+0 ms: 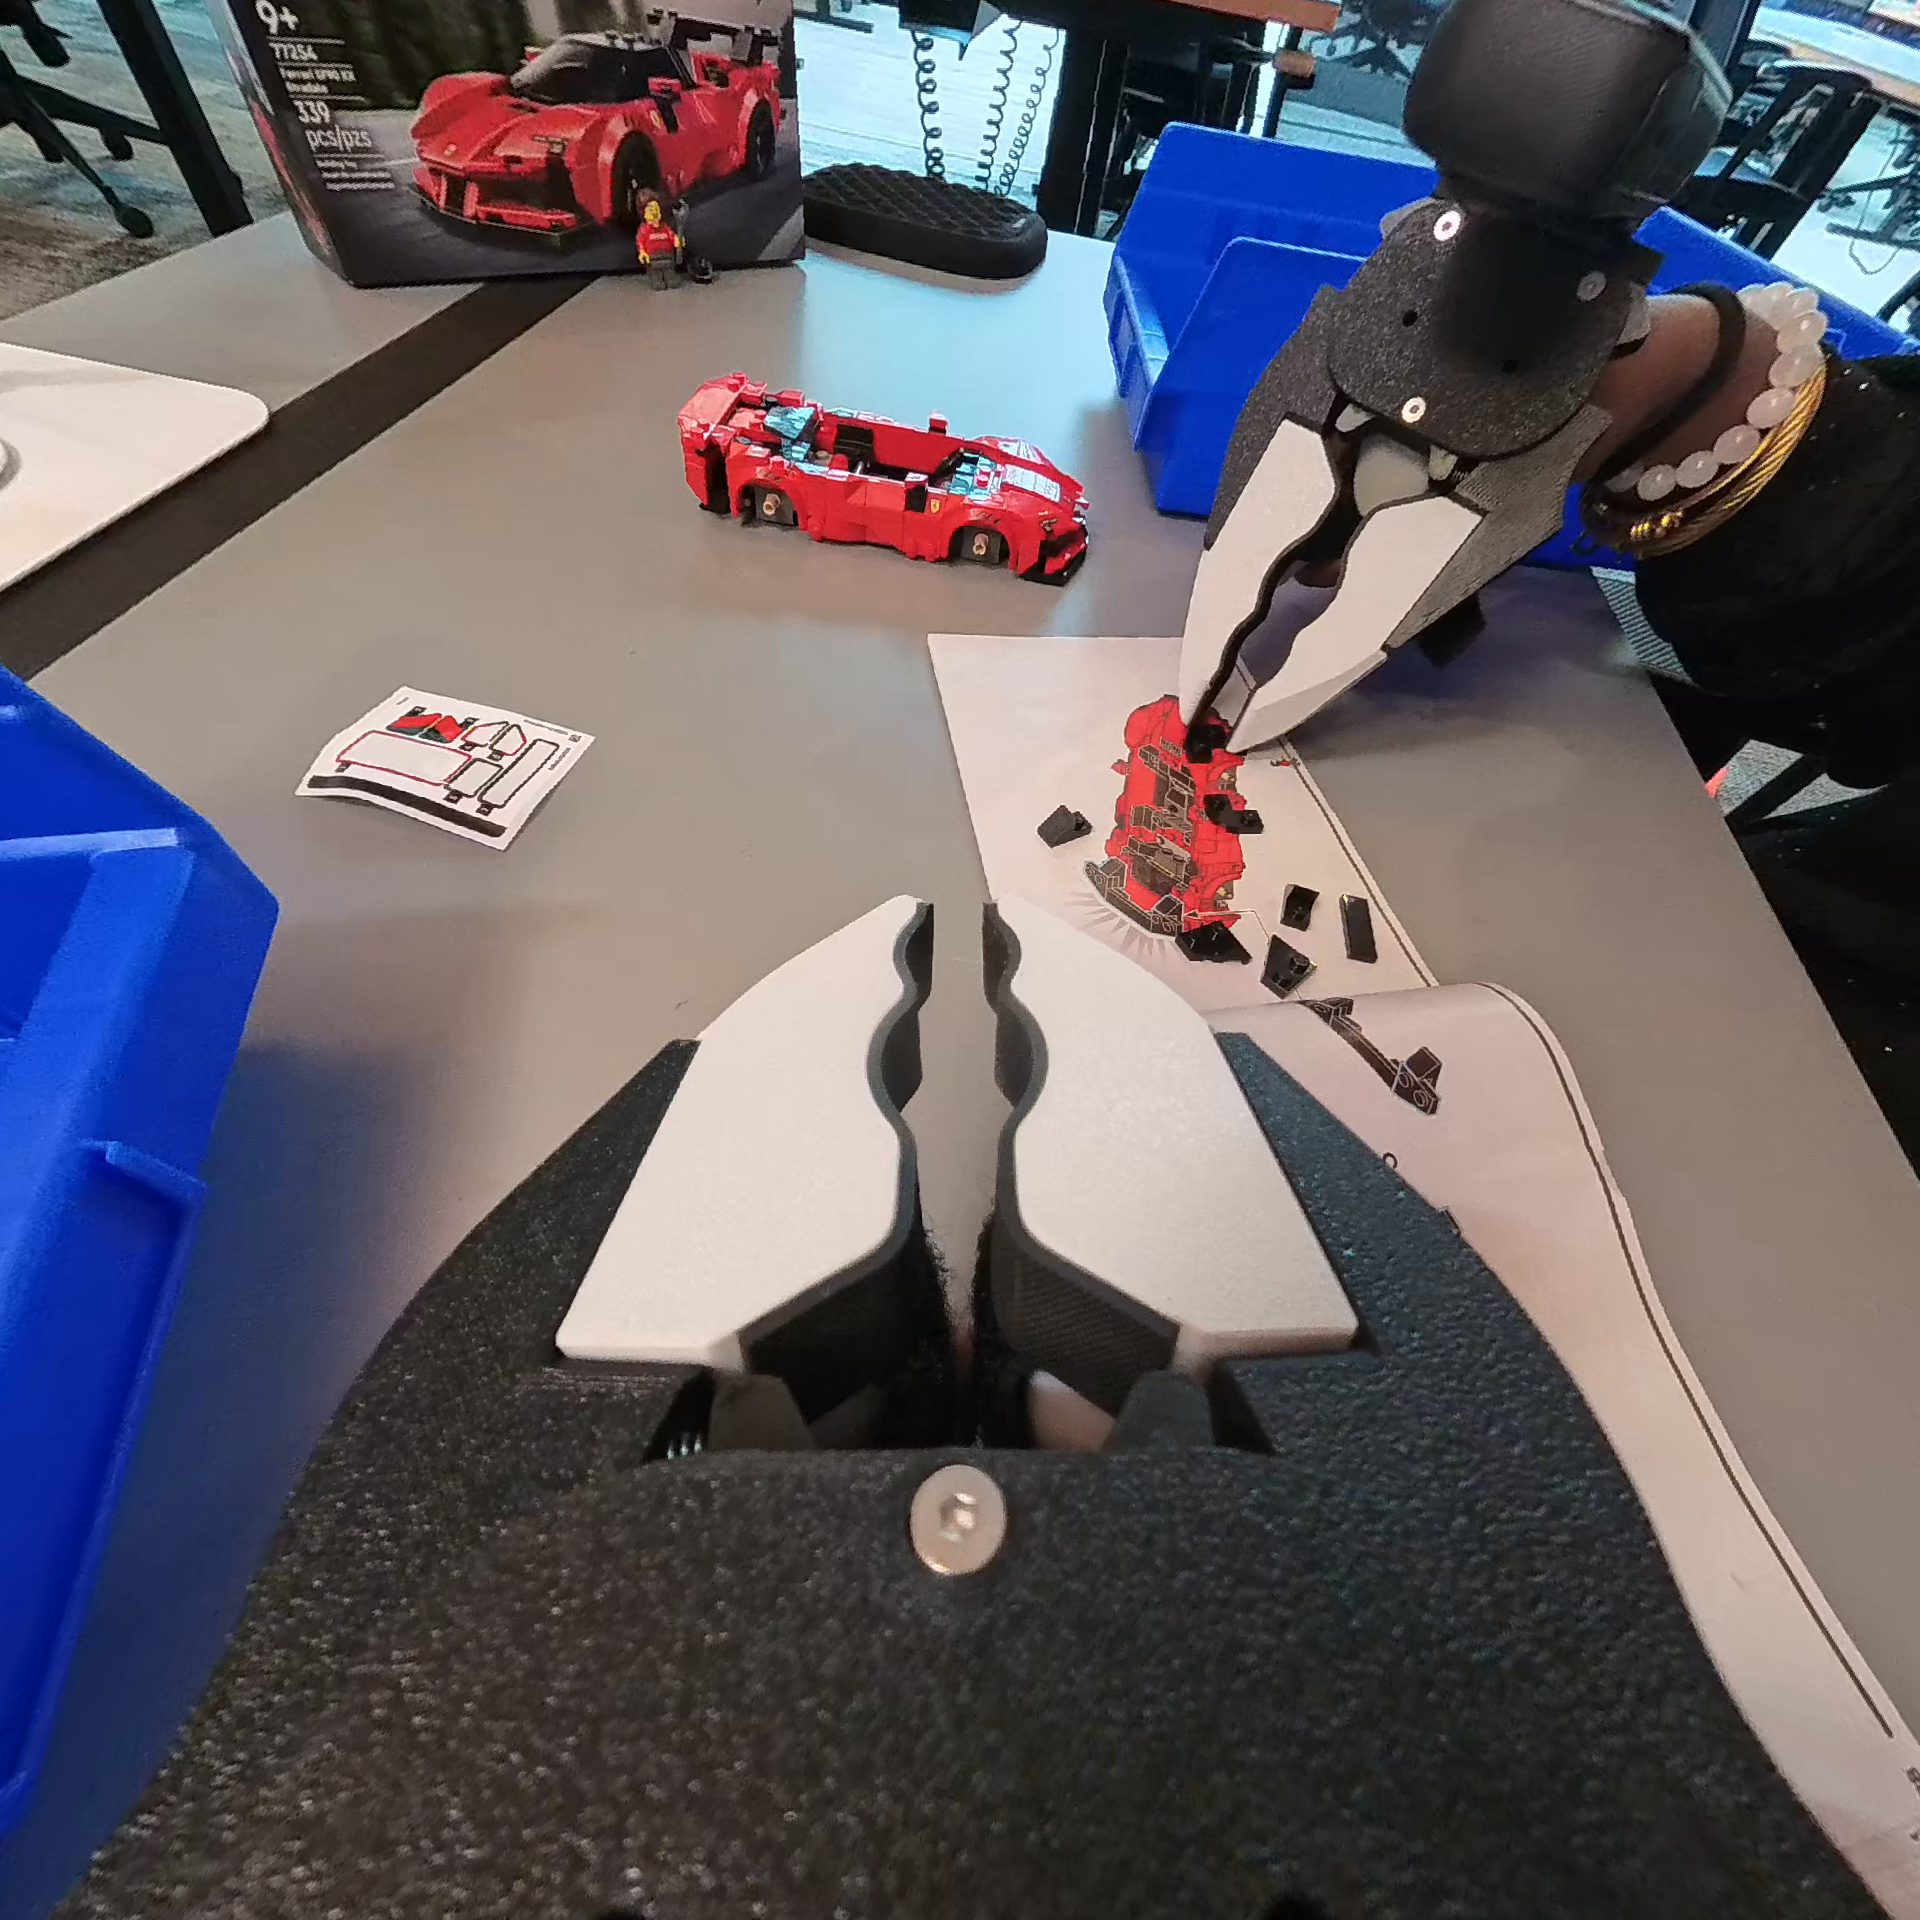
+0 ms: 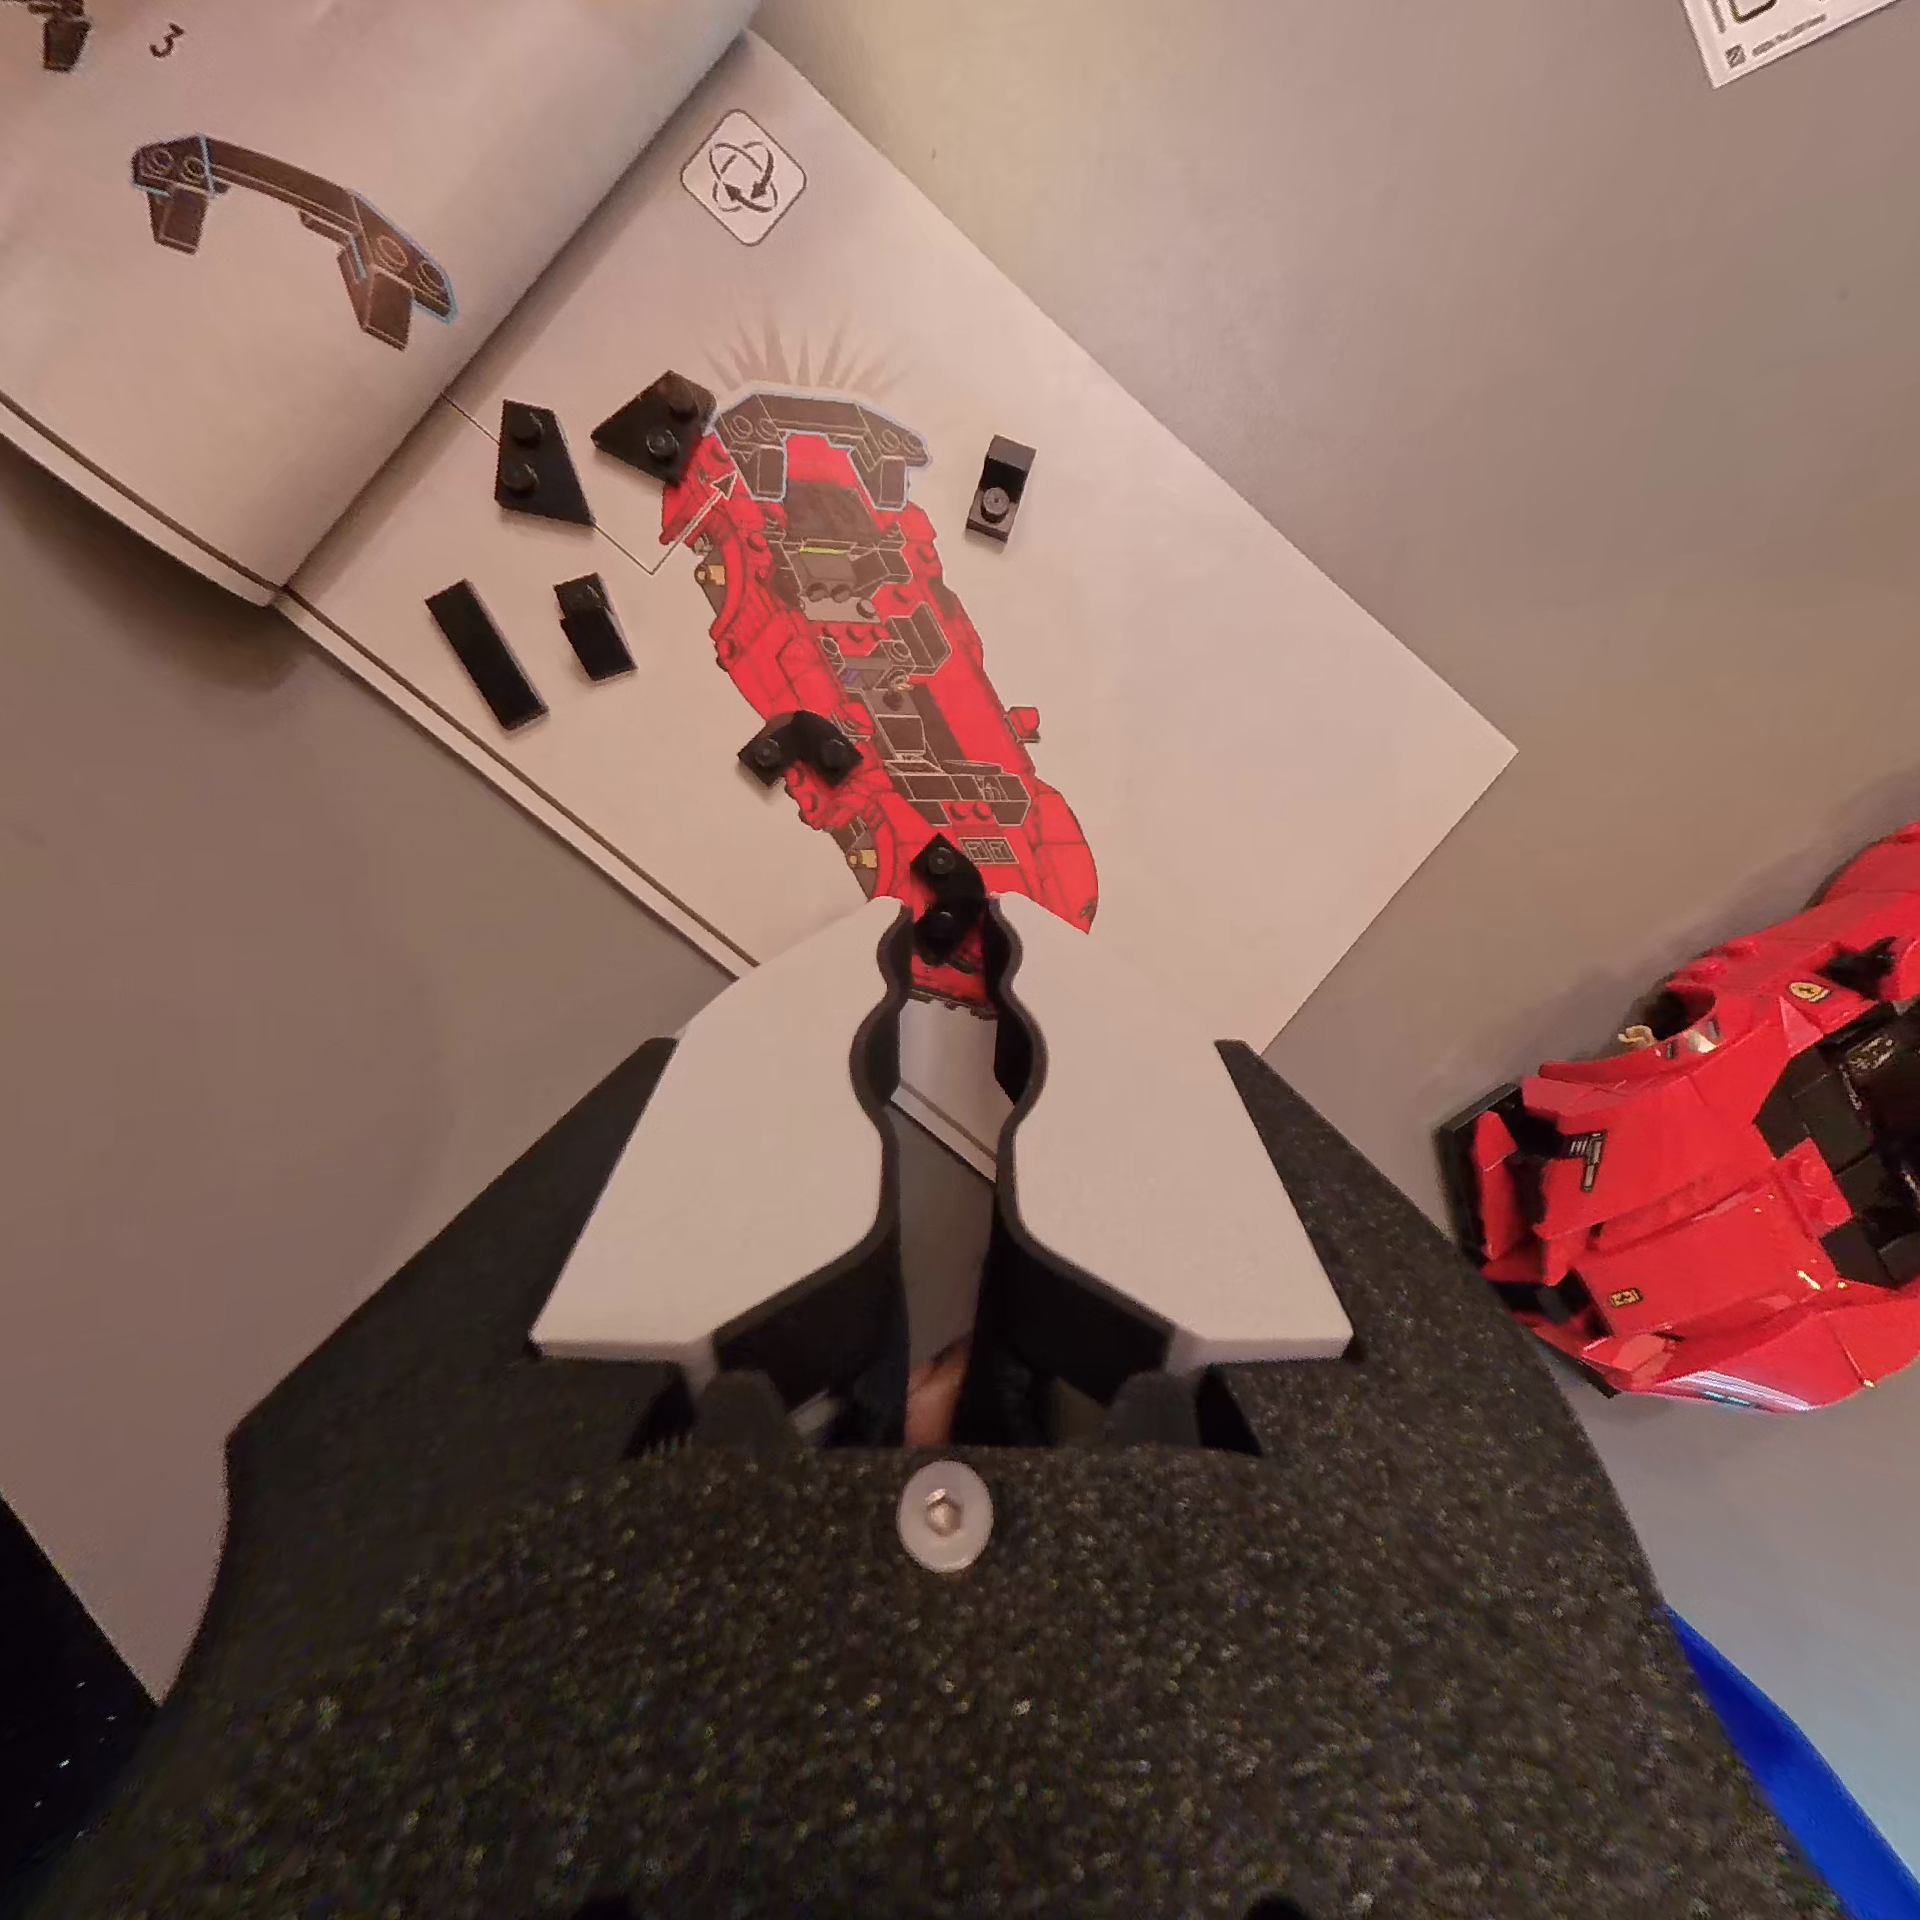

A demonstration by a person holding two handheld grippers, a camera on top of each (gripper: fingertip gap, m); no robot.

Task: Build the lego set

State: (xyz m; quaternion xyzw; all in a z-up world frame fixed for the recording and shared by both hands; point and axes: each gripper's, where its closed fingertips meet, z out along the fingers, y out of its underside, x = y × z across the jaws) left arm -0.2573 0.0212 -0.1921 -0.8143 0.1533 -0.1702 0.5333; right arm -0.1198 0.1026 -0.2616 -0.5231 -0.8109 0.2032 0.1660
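Note:
A partly built red Lego car [image 1: 883,478] stands on the grey table; it also shows at the right of the right wrist view [image 2: 1714,1174]. An open instruction booklet [image 2: 1195,675] lies on the table with several loose black pieces [image 2: 540,468] on its page. My right gripper [image 2: 948,920] is shut on a small black plate piece [image 2: 940,878], held at the page over the printed red car. In the left wrist view the right gripper [image 1: 1216,727] shows at the booklet [image 1: 1029,707]. My left gripper [image 1: 956,920] is shut and empty, above the table just left of the booklet.
A sticker sheet [image 1: 447,764] lies left of centre. The set's box [image 1: 520,135] with a minifigure [image 1: 660,244] in front stands at the back. One blue bin [image 1: 104,1039] is at the near left, another blue bin [image 1: 1247,312] at the back right. My right fingertips sit around 20 centimetres from my left ones.

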